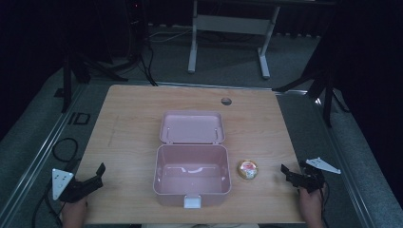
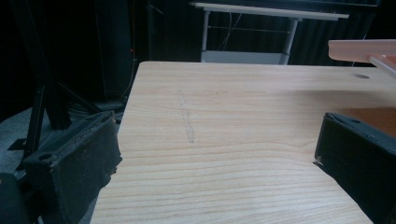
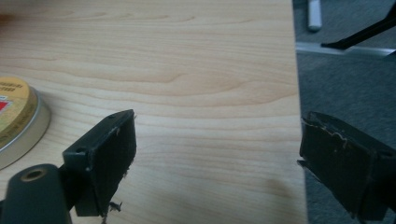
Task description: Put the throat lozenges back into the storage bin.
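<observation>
Dark curtains are surrounding the wooden desk, where a pink box is lying open at the middle beside a small round tin, while the left gripper and right gripper are hovering at the near corners with fingers released, grasping nothing.

This looks like a lab or recording studio. Black curtains close off the dark room, and grey carpet covers the floor. Black tripod legs stand at both far corners of the wooden worktop, cables trail across the floor, and a white-legged desk stands behind.
</observation>
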A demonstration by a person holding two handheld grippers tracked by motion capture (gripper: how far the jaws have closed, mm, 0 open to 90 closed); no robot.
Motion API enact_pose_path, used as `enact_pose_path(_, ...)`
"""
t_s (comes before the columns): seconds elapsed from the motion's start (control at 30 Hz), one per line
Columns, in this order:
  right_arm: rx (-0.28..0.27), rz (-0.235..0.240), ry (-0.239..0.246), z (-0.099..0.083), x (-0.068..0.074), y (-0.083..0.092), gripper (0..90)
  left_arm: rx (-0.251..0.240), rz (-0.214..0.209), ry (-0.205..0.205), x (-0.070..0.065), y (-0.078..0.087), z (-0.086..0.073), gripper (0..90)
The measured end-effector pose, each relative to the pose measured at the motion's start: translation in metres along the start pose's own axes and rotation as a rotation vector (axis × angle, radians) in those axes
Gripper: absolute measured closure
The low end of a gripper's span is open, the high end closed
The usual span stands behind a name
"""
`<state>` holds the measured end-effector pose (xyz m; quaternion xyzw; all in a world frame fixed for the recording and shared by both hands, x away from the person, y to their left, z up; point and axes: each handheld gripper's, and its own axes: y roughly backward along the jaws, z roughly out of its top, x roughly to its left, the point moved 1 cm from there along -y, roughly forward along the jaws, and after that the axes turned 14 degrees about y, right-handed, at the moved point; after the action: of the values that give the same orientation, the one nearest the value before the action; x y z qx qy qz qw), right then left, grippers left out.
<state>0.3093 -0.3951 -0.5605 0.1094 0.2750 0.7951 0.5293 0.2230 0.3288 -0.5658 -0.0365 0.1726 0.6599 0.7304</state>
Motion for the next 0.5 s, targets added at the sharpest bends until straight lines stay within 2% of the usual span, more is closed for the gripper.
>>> enact_pose_path(0.07,0.015,0.031,-0.014,-0.0001,-0.0008,-0.001,10.6,0.0,-0.001,0.0,0.0,0.0,0.0,0.4)
enact_pose_path(0.13,0.014,0.041,-0.014,-0.0001,-0.0011,-0.0011,10.6,0.002,-0.004,-0.001,0.0001,-0.0002,0.0001,0.4)
enact_pose_path(0.17,0.021,0.07,-0.008,-0.0002,-0.0013,-0.0016,10.6,0.003,-0.006,-0.001,0.0001,-0.0002,0.0001,0.4)
enact_pose_path(0.27,0.022,0.077,0.005,0.0001,-0.0006,-0.002,10.6,0.005,-0.009,-0.003,0.0001,-0.0003,0.0001,0.4)
enact_pose_path(0.3,0.029,0.106,0.013,0.0003,-0.0004,-0.0029,10.6,0.005,-0.011,-0.004,0.0,-0.0002,0.0001,0.4)
enact_pose_path(0.37,0.077,0.173,0.076,0.0,0.0002,-0.0052,10.6,0.008,-0.013,-0.001,0.0003,-0.0003,0.0003,0.4)
enact_pose_path(0.43,0.045,0.221,0.077,-0.0001,-0.0012,-0.0031,10.6,0.011,-0.013,-0.001,0.0006,-0.0004,0.0004,0.4)
enact_pose_path(0.47,0.052,0.223,0.09,-0.0002,-0.0015,-0.0031,10.7,0.013,-0.013,-0.001,0.0006,-0.0004,0.0005,0.4)
enact_pose_path(0.5,0.059,0.253,0.108,-0.0003,-0.0018,-0.0035,10.6,0.014,-0.014,-0.002,0.0006,-0.0005,0.0005,0.4)
